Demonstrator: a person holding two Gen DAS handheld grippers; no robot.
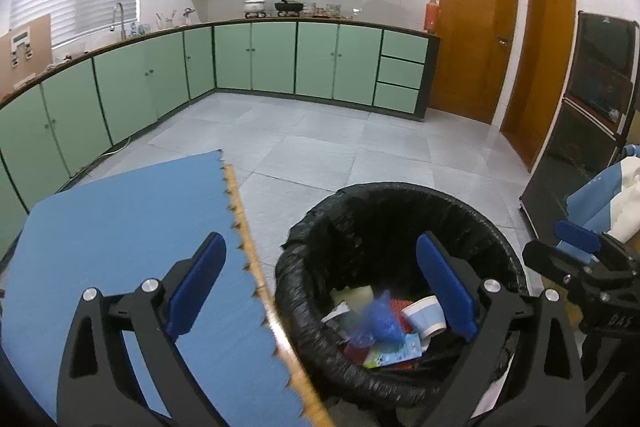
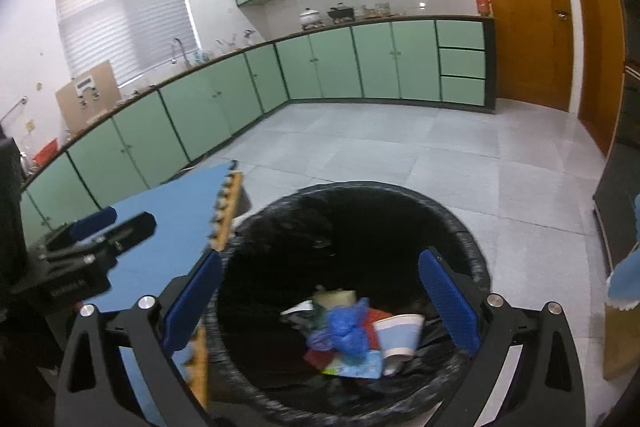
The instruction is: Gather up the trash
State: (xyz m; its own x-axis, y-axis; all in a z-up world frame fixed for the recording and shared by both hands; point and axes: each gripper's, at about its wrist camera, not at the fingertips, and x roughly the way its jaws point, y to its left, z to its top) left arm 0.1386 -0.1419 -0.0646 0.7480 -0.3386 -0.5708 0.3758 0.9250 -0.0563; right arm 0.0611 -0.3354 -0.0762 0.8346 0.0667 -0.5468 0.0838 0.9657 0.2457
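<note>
A blue mat [image 1: 132, 247] with a tan toothed edge lies on the floor at the left, and the trash bin [image 1: 304, 291] stands just beside it. The bin has a black bag pulled over its rim. Down inside sit a crumpled blue bag [image 1: 382, 321], a blue and white paper cup [image 1: 426, 315] on its side, a pale lump [image 1: 358, 294], something red [image 1: 402, 311] and a flat colored wrapper [image 1: 394, 351] (the small bits at the bottom blur together).

The left gripper [image 1: 320, 291] hangs above the bin's left rim, one finger over the mat and one over the bin. Its jaws are spread wide and hold nothing. The right gripper [image 2: 320, 303] hangs right over the bin's mouth, tipped downward, its jaws also spread wide with nothing between them.

In the left wrist view the right gripper shows at the far right edge, partly cut off. Behind it is something blue and white [image 1: 612, 199] that I cannot make out. The bin's deep inside is too dark to see.
</note>
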